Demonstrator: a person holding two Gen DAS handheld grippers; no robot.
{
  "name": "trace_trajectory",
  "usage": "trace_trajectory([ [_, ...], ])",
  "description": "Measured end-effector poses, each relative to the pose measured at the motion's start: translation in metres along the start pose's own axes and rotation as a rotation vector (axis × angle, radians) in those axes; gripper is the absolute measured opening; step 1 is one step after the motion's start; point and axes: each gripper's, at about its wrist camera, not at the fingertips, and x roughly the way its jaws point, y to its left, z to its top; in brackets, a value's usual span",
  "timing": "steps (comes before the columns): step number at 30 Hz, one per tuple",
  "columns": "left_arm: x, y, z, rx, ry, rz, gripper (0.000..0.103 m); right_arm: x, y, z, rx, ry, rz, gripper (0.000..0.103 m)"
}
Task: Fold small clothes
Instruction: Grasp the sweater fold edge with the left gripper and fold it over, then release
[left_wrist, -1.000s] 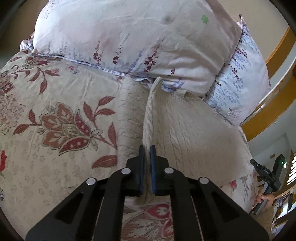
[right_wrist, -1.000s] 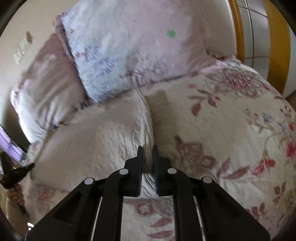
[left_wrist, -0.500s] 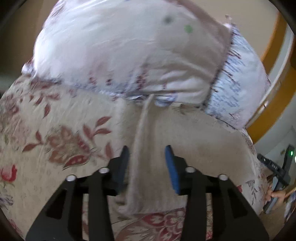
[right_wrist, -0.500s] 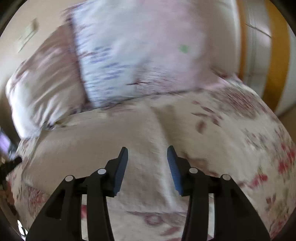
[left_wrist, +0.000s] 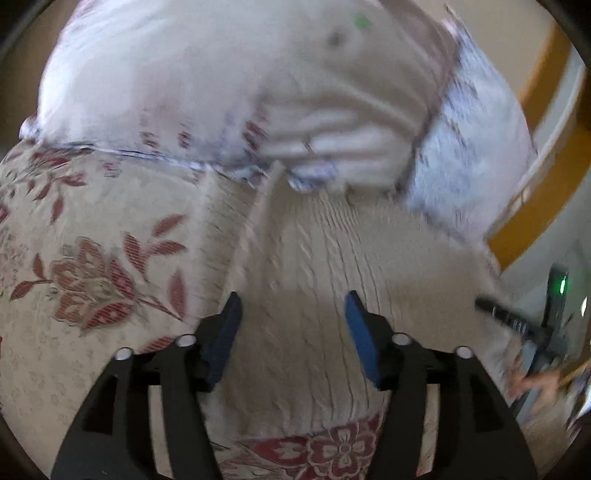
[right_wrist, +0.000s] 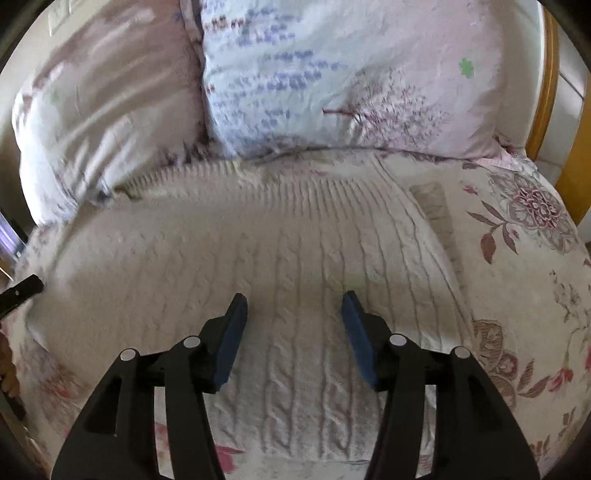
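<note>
A cream cable-knit sweater lies flat on the floral bedspread, its ribbed edge toward the pillows. It also shows in the left wrist view, blurred. My left gripper is open and empty above the sweater's left part. My right gripper is open and empty above the sweater's near middle. A folded strip of the knit lies along the sweater's right side.
Two floral pillows lean at the head of the bed just behind the sweater. A yellow wooden bed frame stands at the right. In the left wrist view the other gripper shows at the right edge.
Both grippers were shut on the sweater's edges one second ago. Both opened, let go of the knit and drew back above it. The sweater now lies flat.
</note>
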Motion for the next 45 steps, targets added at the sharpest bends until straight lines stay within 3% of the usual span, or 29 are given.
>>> trace_trajectory([
  [2, -0.004, 0.017, 0.007, -0.076, -0.021, 0.017, 0.072, -0.002, 0.007, 0.003, -0.008, -0.020, 0.022, 0.056],
  [5, 0.002, 0.043, 0.018, -0.198, 0.004, -0.013, 0.072, 0.005, 0.017, 0.009, -0.020, -0.013, 0.046, 0.057],
  [11, 0.023, 0.065, 0.022, -0.325, 0.064, -0.060, 0.071, 0.024, 0.046, 0.011, -0.084, 0.005, 0.049, 0.059],
  [16, 0.031, 0.060, 0.023, -0.340, 0.063, -0.094, 0.071, 0.030, 0.059, 0.003, -0.166, -0.003, -0.023, 0.062],
  [25, 0.041, 0.039, 0.025, -0.304, 0.057, -0.053, 0.070, 0.030, 0.061, 0.001, -0.184, -0.021, -0.021, 0.064],
  [27, 0.042, 0.040, 0.025, -0.311, 0.056, -0.053, 0.066, 0.030, 0.061, 0.001, -0.183, -0.022, -0.018, 0.064],
  [32, 0.048, 0.037, 0.020, -0.330, 0.085, -0.084, 0.043, 0.030, 0.061, 0.001, -0.180, -0.025, -0.016, 0.064],
  [34, 0.052, 0.036, 0.018, -0.347, 0.103, -0.098, 0.030, 0.030, 0.061, 0.002, -0.180, -0.025, -0.014, 0.064],
  [39, 0.045, 0.033, 0.024, -0.407, 0.070, -0.183, 0.023, 0.030, 0.062, 0.001, -0.181, -0.025, -0.014, 0.064],
  [45, 0.027, -0.027, 0.046, -0.326, -0.007, -0.294, 0.021, 0.027, 0.062, 0.002, -0.169, -0.018, -0.002, 0.064],
])
